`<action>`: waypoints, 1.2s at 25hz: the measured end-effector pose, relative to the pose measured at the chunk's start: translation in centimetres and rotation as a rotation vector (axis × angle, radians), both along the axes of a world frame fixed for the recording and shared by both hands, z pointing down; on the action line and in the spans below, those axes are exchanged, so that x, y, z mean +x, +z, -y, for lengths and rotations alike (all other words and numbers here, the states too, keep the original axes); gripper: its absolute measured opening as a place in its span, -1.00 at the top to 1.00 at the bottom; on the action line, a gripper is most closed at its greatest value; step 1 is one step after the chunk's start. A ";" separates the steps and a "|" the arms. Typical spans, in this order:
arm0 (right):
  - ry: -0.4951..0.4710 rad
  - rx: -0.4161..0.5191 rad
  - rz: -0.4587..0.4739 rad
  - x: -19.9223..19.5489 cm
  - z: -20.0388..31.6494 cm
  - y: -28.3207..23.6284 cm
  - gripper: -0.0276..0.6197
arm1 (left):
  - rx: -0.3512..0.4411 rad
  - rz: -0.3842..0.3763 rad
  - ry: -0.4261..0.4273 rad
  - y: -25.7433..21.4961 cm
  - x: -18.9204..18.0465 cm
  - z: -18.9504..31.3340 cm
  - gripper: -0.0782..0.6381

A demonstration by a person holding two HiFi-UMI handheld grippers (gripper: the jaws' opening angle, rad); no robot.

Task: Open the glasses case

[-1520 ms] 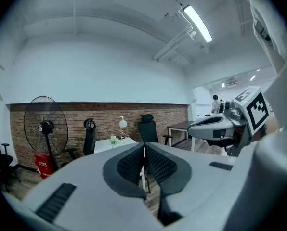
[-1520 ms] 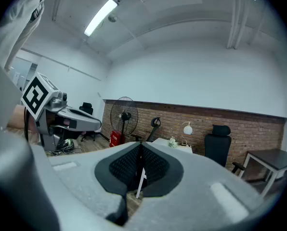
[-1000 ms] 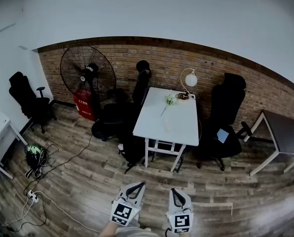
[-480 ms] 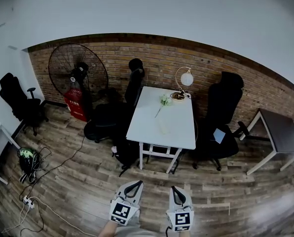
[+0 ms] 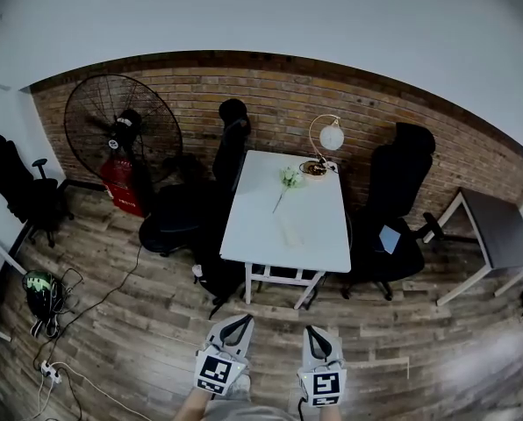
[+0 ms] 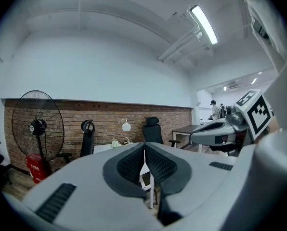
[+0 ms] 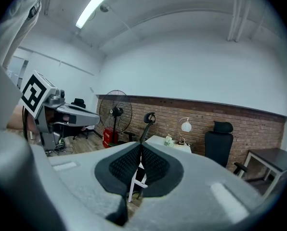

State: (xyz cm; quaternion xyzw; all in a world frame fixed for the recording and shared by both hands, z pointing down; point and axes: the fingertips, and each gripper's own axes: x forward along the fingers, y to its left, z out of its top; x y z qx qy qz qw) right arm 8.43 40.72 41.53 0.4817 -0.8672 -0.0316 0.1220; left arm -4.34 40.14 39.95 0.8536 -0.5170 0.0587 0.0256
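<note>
- Since a second ago the white table (image 5: 327,235) has grown larger in the head view, the fan (image 5: 121,125) has slid leftward, and both grippers keep their place at the bottom edge.
- Two grippers: the left gripper (image 5: 237,323) has its jaws closed together with nothing between them; the right gripper (image 5: 315,334) is likewise closed and empty. They are side by side, well short of the table.
- One small pale oblong (image 5: 290,232) lies near the table's middle. It may be the glasses case, but it is too small to tell.
- Also on the table: one globe lamp (image 5: 331,136) and one flower sprig (image 5: 287,179), both at the far end.
- Two tables: the white one and a dark one (image 5: 498,231) at far right.
- Three black chairs at least: right of the table (image 5: 402,196), left of it (image 5: 231,139), and far left (image 5: 16,187).
- Only the head view shows the floor's green helmet (image 5: 40,286).
- Only the gripper views show the ceiling light (image 6: 203,23); the left one alone shows people (image 6: 214,109) in a far room.
</note>
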 end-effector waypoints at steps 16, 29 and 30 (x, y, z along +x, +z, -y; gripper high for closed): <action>0.075 -0.009 -0.025 -3.4 8.3 0.1 0.89 | 0.016 -0.011 0.041 0.1 -4.4 8.9 0.76; 0.101 -0.043 -0.019 -3.5 12.0 0.8 0.89 | 0.000 0.008 0.048 1.3 -4.4 12.7 0.76; 0.102 -0.041 -0.019 -3.4 12.4 0.8 0.89 | 0.001 0.010 0.047 1.3 -4.4 13.1 0.76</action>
